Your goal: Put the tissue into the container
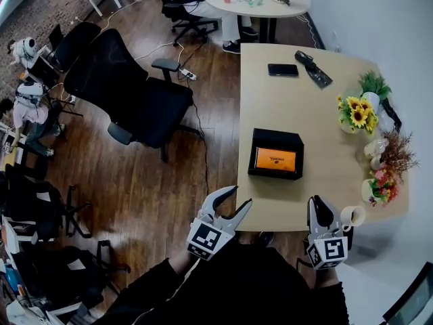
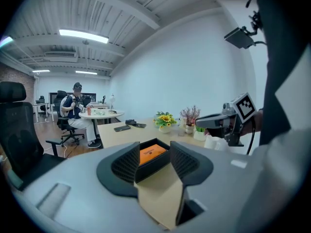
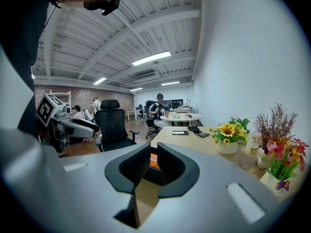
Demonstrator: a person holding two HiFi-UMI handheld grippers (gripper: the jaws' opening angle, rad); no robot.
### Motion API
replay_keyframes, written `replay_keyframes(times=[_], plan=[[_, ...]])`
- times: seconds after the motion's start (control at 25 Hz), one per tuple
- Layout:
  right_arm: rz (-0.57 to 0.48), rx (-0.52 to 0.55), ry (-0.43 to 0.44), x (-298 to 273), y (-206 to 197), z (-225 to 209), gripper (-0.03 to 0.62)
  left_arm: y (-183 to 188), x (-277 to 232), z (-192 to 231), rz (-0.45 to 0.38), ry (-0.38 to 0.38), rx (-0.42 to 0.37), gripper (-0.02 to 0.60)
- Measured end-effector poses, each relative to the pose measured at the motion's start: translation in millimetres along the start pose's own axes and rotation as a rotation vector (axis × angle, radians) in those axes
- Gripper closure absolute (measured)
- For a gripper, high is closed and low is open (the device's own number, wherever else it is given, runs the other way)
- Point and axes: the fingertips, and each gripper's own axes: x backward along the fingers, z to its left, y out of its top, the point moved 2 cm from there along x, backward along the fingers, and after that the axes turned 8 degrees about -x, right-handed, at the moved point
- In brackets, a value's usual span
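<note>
A black open box [image 1: 258, 143] sits in the middle of the light wooden table [image 1: 284, 107], with a flat orange pack [image 1: 275, 159] lying inside it. My left gripper [image 1: 241, 196] hovers at the table's near left edge, open with nothing between its fingers. In the left gripper view [image 2: 153, 160] the box [image 2: 151, 168] and the orange pack [image 2: 152, 152] show beyond the jaws. My right gripper [image 1: 316, 202] is at the near right edge, shut and holding nothing. In the right gripper view [image 3: 152, 165] the orange pack [image 3: 154, 162] shows through the slit. No loose tissue is visible.
A white cup-like object [image 1: 353, 215] stands just right of the right gripper. Flower pots [image 1: 357, 114] line the table's right side. A phone [image 1: 282, 70] and dark gadgets [image 1: 313, 70] lie at the far end. A black office chair [image 1: 128, 90] stands left of the table.
</note>
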Motion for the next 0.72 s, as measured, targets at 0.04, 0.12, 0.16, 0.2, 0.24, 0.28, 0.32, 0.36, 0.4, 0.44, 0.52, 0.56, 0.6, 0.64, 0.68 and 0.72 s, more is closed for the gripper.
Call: replay_keyframes(times=[0.04,0.12,0.16,0.2,0.24,0.28,0.32,0.36,0.4,0.44,0.52,0.56,0.6,0.64,0.68,0.72], plan=[[0.001,-0.001,0.001,-0.3,-1.0,-0.7,0.551,-0.6,-0.2,-0.3,-0.001,-0.001,0.002,0.403],[0.002,0.01,0.007,-0.4,-2.8,-1.3,0.551,-3.4,-0.7,-1.3,0.01,-0.004,0.001,0.403],[0.001,0.02,0.013,-0.4,-3.8,-0.8,0.551,-4.7,-1.1,-2.1,0.014,-0.004,0.002,0.405],[0.001,0.027,0.022,-0.5,-4.1,0.6,0.551,-5.8,-1.5,-3.1,0.014,-0.004,0.006,0.404],[0.001,0.031,0.031,-0.8,-2.7,3.0,0.557,-6.7,-1.7,-4.2,0.014,-0.006,0.01,0.405],[-0.001,0.031,0.036,-1.0,-0.8,5.4,0.557,-7.3,-1.5,-4.9,0.016,-0.007,0.011,0.405],[-0.003,0.03,0.037,-0.9,0.5,6.9,0.557,-7.5,-1.0,-5.0,0.017,-0.008,0.011,0.405],[-0.005,0.029,0.034,-0.7,1.3,7.5,0.557,-7.4,-0.4,-4.6,0.018,-0.008,0.011,0.403],[-0.007,0.029,0.031,-0.4,1.7,7.6,0.557,-7.2,0.0,-4.0,0.018,-0.007,0.011,0.405],[-0.009,0.028,0.03,-0.3,2.5,7.7,0.557,-7.0,0.0,-3.3,0.02,-0.006,0.011,0.405],[-0.011,0.024,0.029,-0.5,3.7,7.0,0.558,-6.7,-1.2,-2.2,0.026,-0.005,0.006,0.405],[-0.01,0.023,0.029,-0.4,2.7,6.0,0.557,-6.9,-1.9,-2.1,0.028,-0.005,0.005,0.405],[-0.008,0.023,0.029,-0.1,1.1,4.8,0.557,-7.3,-2.5,-2.5,0.027,-0.006,0.008,0.405],[-0.007,0.023,0.027,0.1,0.3,3.9,0.557,-7.8,-2.9,-3.0,0.026,-0.007,0.012,0.405],[-0.007,0.021,0.024,0.2,0.6,3.7,0.557,-8.4,-3.1,-3.2,0.026,-0.008,0.014,0.405],[-0.008,0.018,0.022,0.4,0.9,3.6,0.557,-9.0,-3.2,-3.3,0.029,-0.008,0.012,0.405]])
